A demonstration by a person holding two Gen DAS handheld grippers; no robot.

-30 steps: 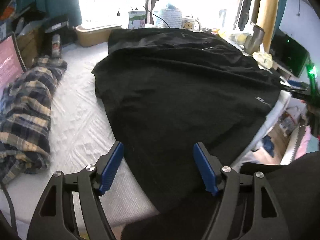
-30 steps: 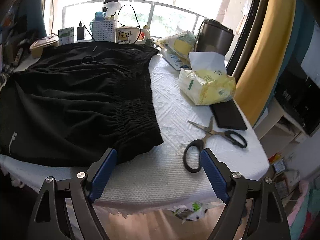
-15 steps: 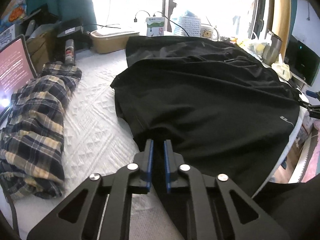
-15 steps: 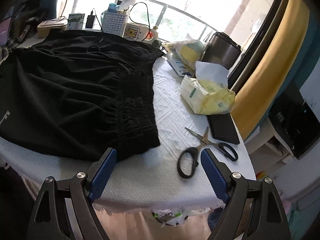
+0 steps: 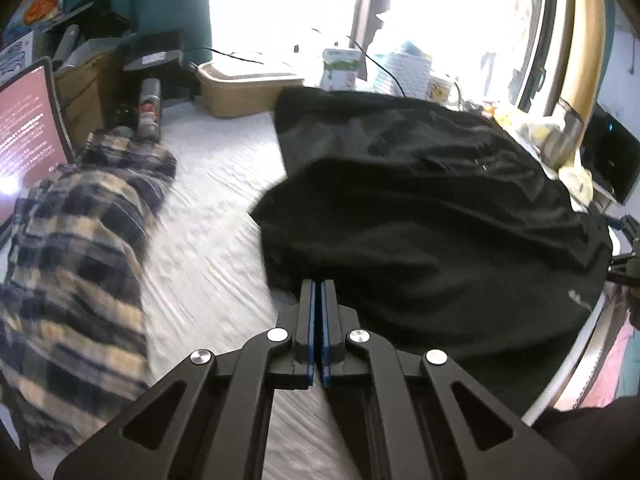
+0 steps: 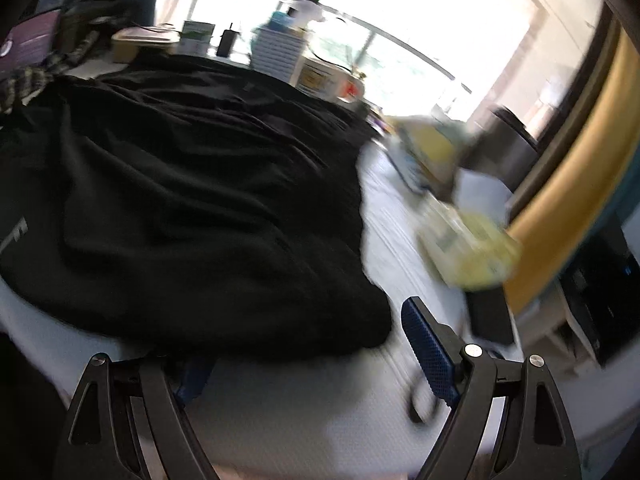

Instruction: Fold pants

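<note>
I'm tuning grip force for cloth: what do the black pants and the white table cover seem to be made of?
Black pants: a thin, matte woven or knit fabric, likely synthetic sportswear; it drapes in soft folds and carries a small printed logo. White table cover: looks like textured cloth or embossed paper, matte, with a raised pattern; motion blur leaves it open. The left gripper fingers are shut on the pants' edge.

The black pants lie spread across the white textured counter, loosely rumpled with soft folds over their surface. One near hem edge is pinched between the closed blue pads of the left claw and bunches up there. The gathered elastic waistband end sits at the counter's near edge, a corner lying over the left finger of the right claw. A small pale logo marks the fabric.
</note>
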